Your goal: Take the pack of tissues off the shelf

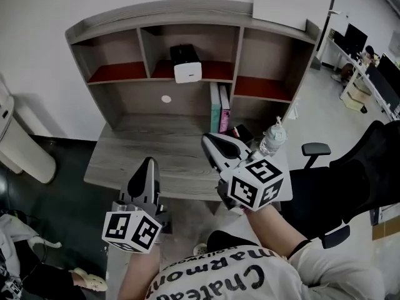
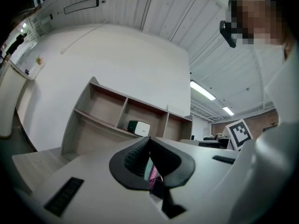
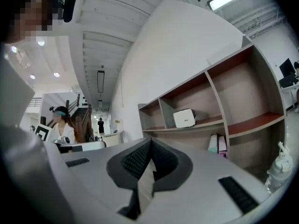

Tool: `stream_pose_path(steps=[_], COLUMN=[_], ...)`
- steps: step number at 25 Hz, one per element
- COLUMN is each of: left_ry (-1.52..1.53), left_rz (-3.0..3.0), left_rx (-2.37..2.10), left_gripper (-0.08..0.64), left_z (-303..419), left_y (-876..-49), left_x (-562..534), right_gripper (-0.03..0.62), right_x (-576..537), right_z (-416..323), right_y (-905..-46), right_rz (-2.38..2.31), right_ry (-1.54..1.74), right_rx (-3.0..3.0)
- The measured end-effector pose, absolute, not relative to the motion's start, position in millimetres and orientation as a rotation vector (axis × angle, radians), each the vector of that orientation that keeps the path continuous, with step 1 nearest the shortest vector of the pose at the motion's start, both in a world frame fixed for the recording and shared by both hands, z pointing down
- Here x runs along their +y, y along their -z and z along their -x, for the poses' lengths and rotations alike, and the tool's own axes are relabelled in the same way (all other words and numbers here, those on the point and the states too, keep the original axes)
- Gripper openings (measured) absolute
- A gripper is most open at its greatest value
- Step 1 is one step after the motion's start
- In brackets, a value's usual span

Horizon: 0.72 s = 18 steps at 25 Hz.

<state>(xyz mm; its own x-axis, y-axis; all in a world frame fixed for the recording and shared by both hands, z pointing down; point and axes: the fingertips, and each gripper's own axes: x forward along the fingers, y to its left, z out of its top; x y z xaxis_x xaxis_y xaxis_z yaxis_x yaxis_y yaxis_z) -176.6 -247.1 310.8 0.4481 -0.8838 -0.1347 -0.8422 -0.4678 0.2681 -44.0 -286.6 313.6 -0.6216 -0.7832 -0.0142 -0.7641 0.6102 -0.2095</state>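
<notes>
The pack of tissues point(image 1: 185, 63), a black-and-white box, stands in the middle upper compartment of the wooden shelf point(image 1: 238, 49); it shows in the left gripper view point(image 2: 138, 127) and the right gripper view point(image 3: 184, 118) too. My left gripper point(image 1: 149, 162) hangs over the desk's front edge, shut and empty, its tips point(image 2: 149, 140) together. The right gripper point(image 1: 209, 140) is over the desk's right part, below the shelf, also shut with nothing in it point(image 3: 150, 143). Both are well short of the pack.
A teal and a pink book point(image 1: 220, 108) stand under the middle shelf board. A water bottle point(image 1: 272, 139) sits at the desk's right end, by the right gripper. A black office chair point(image 1: 350, 186) is on the right. A white board point(image 1: 279, 8) lies atop the shelf.
</notes>
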Motion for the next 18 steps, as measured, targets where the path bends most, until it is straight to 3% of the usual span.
stream_pose_path(steps=[11,18], left_ry=[0.402,0.397], left_rz=[-2.523,-2.523], left_rx=[-1.387,-1.53], left_gripper=[0.017,0.017], left_z=[160,197], left_y=[-319,-298], left_x=[-314,-350], right_gripper=[0.009,0.009], right_x=[-359,-421], right_z=[39,55], right_y=[-328,-305], right_rz=[1.504,1.513], right_ry=[0.292,0.287], right_rx=[2.758,2.726])
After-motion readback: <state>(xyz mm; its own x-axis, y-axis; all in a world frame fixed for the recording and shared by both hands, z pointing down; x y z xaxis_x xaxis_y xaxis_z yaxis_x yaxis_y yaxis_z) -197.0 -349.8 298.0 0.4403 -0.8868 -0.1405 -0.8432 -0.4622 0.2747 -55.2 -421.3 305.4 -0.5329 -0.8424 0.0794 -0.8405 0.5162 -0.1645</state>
